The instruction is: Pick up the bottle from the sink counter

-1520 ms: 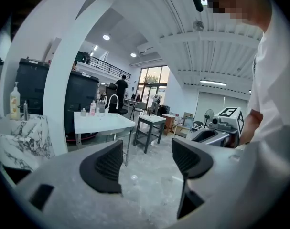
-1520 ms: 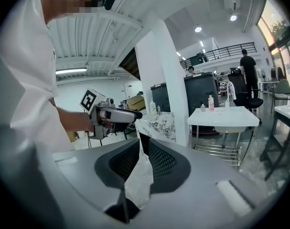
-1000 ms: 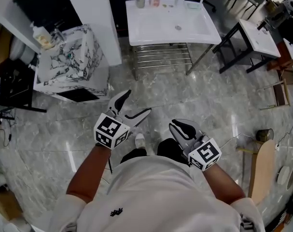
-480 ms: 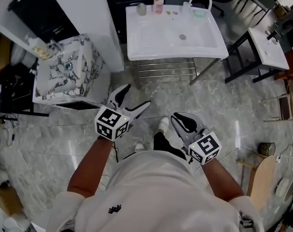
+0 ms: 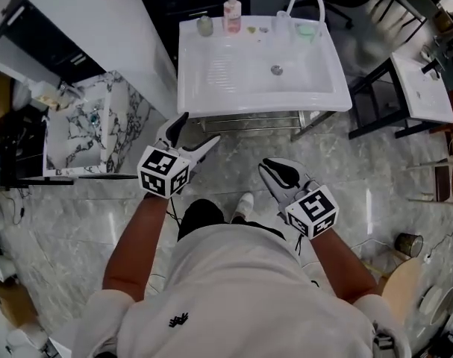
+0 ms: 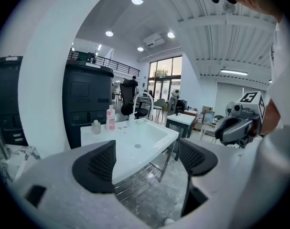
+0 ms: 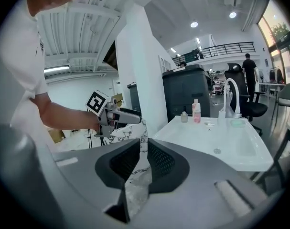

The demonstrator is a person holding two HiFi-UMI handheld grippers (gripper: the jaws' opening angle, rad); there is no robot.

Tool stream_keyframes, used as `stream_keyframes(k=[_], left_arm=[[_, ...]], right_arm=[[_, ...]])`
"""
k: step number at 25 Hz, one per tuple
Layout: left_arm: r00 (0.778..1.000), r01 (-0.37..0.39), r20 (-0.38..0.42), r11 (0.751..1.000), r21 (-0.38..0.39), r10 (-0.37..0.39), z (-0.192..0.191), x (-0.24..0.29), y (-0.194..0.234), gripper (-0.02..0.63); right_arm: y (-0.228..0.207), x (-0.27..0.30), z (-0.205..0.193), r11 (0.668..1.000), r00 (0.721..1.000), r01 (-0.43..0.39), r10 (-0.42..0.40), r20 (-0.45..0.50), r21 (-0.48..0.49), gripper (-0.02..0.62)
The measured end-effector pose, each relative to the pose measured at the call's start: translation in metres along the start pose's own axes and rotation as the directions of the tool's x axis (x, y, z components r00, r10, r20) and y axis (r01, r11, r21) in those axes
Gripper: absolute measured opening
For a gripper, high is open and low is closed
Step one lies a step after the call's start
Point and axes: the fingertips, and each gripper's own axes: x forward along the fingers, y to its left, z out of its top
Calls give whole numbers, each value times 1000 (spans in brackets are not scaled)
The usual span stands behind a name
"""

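A pink bottle (image 5: 231, 15) stands upright at the back edge of the white sink counter (image 5: 211, 95), next to a small jar (image 5: 204, 26). It also shows in the left gripper view as the pink bottle (image 6: 111, 118) and in the right gripper view as the pink bottle (image 7: 196, 111). My left gripper (image 5: 196, 130) is open and empty, just short of the counter's front left corner. My right gripper (image 5: 275, 174) is shut on nothing, lower and further from the sink. Both are well short of the bottle.
A curved white faucet (image 5: 304, 2) and a green soap bar (image 5: 307, 28) sit at the sink's back right. A metal rack (image 5: 248, 121) runs under the sink. A marble-patterned cabinet (image 5: 92, 133) and white pillar (image 5: 84, 21) stand left; a black-framed basin stand (image 5: 420, 80) stands right.
The person has walked closer to the sink, which now lies nearer both grippers. The left gripper stays open and the right stays shut.
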Motion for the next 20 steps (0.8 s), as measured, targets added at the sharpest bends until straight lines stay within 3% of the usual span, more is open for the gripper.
stream_keyframes(k=[9, 20], left_arm=[[998, -46, -34, 999, 7, 46, 17, 82, 89, 402], [994, -55, -97, 998, 32, 57, 31, 204, 236, 404]], right_arm=[[-68, 34, 7, 998, 999, 46, -45, -27, 45, 61], [-156, 103, 40, 968, 974, 224, -218, -55, 118, 63]])
